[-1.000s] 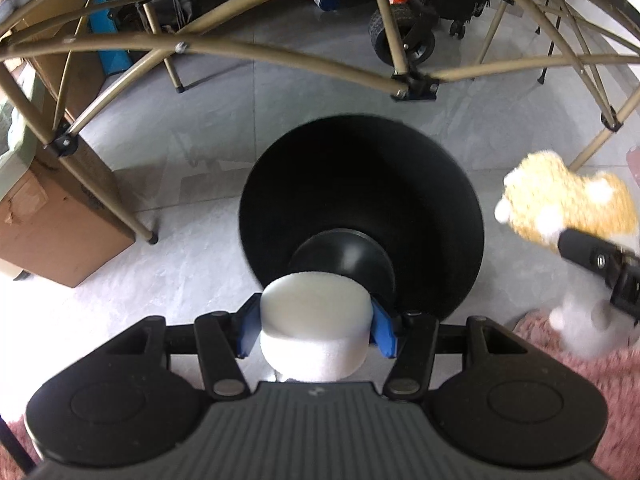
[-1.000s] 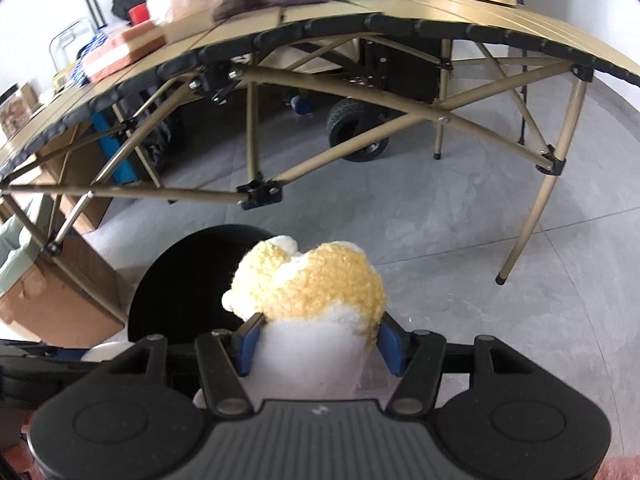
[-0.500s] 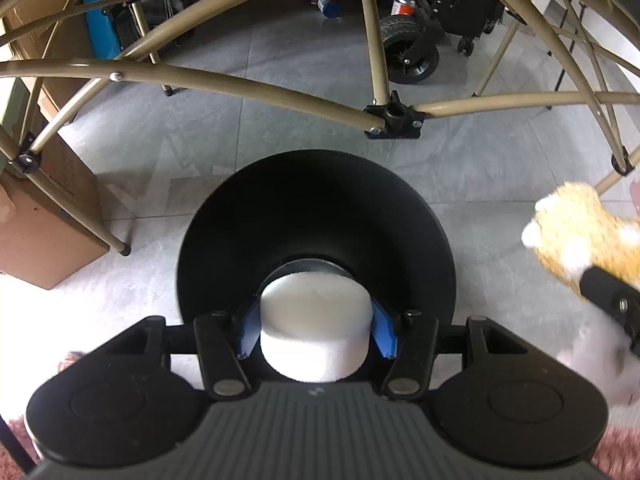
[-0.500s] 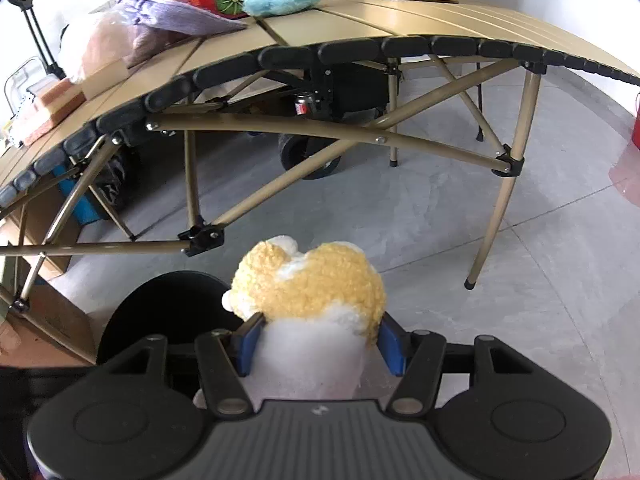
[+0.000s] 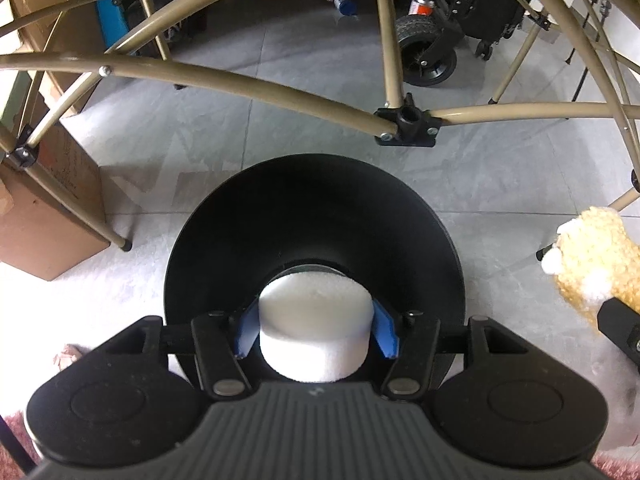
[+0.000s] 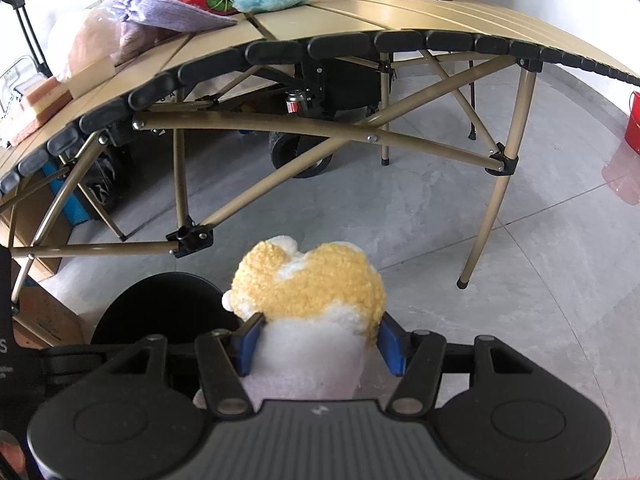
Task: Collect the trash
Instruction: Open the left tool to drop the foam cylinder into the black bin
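My left gripper (image 5: 316,332) is shut on a white foam cylinder (image 5: 314,328) and holds it right above the open mouth of a round black trash bin (image 5: 316,220) on the grey tile floor. My right gripper (image 6: 320,344) is shut on a yellow-and-white plush toy (image 6: 308,292), held above the floor to the right of the bin (image 6: 160,308). The plush also shows at the right edge of the left wrist view (image 5: 592,264).
A tan folding table (image 6: 360,24) with crossed legs (image 5: 404,124) stands just beyond the bin, with bags, a box and a blue plush on top. A cardboard box (image 5: 44,216) sits at the left. A wheeled cart (image 5: 428,52) is under the table. A pink rug edge (image 5: 12,448) lies near.
My left gripper has moved forward with the foam cylinder until it is over the bin's mouth. My right gripper has lifted with the plush, so more of the tabletop shows.
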